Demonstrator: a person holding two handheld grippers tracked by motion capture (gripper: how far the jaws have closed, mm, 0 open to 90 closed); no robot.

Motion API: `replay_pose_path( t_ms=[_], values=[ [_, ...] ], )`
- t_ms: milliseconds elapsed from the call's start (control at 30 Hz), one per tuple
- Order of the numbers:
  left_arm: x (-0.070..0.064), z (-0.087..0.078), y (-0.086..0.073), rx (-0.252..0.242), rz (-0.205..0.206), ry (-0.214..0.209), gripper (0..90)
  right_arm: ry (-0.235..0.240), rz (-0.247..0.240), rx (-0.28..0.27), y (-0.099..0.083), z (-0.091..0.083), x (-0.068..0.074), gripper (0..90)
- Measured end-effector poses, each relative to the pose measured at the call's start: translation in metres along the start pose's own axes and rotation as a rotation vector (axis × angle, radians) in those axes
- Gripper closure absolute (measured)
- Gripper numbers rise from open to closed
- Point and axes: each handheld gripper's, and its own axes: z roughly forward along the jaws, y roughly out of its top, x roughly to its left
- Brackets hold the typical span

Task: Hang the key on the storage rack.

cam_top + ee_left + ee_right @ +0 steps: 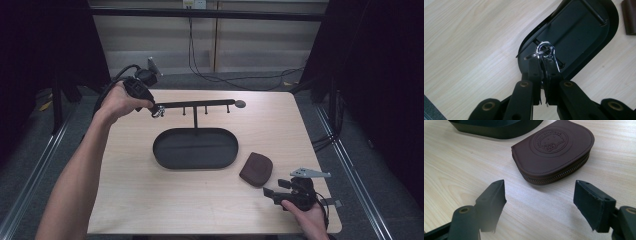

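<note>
Holding a key ring clenched in my left jaws at the left end of the rack's bar, I judge the hanging half done. My right jaws gape before the pouch on the desk, untouched.

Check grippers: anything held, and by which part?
Left gripper is shut on the key ring, pinching its clasp end. Right gripper is open, holding nothing, near the pouch.

Bare table left; tray and pouch block centre.
</note>
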Motion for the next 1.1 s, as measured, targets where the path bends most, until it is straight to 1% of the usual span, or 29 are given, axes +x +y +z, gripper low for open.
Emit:
replay_pose_path(
  t_ms=[233, 300, 333, 433, 467, 533, 600, 633, 800, 833, 867, 900, 933, 967, 1033, 1067, 1100],
  values=[
    [0.0, 0.0, -0.002, -0.001, 0.0, 0.006, 84.4, 0.0, 0.0, 0.0, 0.0, 0.0, 0.0, 25.6],
    [0.0, -0.001, -0.004, -0.003, -0.005, 0.018, 84.0, 0.0, -0.001, 0.001, 0.0, 0.0, 0.0, 25.6],
    [0.001, -0.002, -0.006, -0.008, -0.004, 0.01, 83.3, -0.001, 0.001, 0.002, 0.0, 0.0, 0.0, 25.6],
    [0.0, -0.003, -0.007, -0.002, -0.003, 0.011, 83.8, -0.001, 0.001, 0.001, 0.0, 0.0, 0.0, 25.6],
    [0.001, -0.004, -0.009, -0.012, -0.006, 0.014, 83.8, -0.001, 0.0, 0.003, 0.0, 0.0, 0.0, 25.6],
    [0.002, -0.003, -0.011, -0.017, -0.006, 0.01, 83.3, 0.0, 0.0, 0.001, 0.0, 0.001, 0.0, 25.6],
    [0.001, -0.003, -0.012, -0.016, -0.01, 0.007, 82.9, 0.0, 0.001, 0.001, 0.001, 0.001, 0.0, 25.6],
    [0.002, -0.002, -0.014, -0.017, -0.003, 0.009, 82.9, -0.001, 0.004, 0.003, 0.001, 0.001, 0.0, 25.6],
    [0.002, -0.002, -0.022, -0.025, -0.007, 0.001, 80.8, -0.003, 0.001, 0.003, 0.001, 0.001, 0.0, 25.6],
    [0.001, -0.003, -0.024, -0.028, -0.007, -0.008, 80.8, -0.003, 0.001, 0.003, 0.001, 0.001, 0.0, 25.6],
    [-0.001, -0.004, -0.028, -0.052, -0.009, -0.02, 77.6, -0.004, 0.001, 0.001, 0.001, 0.001, 0.0, 25.6],
    [-0.002, -0.005, -0.031, -0.058, -0.005, -0.025, 75.8, -0.006, 0.003, 0.003, 0.001, 0.001, 0.0, 25.6],
    [-0.003, -0.004, -0.034, -0.077, -0.003, -0.049, 73.9, -0.005, 0.004, 0.002, 0.001, 0.001, 0.0, 25.6],
    [-0.005, -0.004, -0.037, -0.081, 0.013, -0.069, 70.4, -0.004, 0.002, 0.001, 0.001, 0.001, 0.0, 25.6],
    [-0.007, -0.002, -0.04, -0.086, 0.015, -0.063, 66.7, -0.004, -0.001, 0.001, 0.001, 0.001, 0.0, 25.6],
    [-0.009, -0.001, -0.042, -0.087, 0.017, -0.044, 66.7, -0.003, -0.003, 0.002, 0.001, 0.001, 0.001, 25.6],
    [-0.011, -0.001, -0.045, -0.09, 0.016, -0.04, 64.1, -0.003, -0.004, 0.003, 0.001, 0.001, 0.001, 25.6]
  ],
)
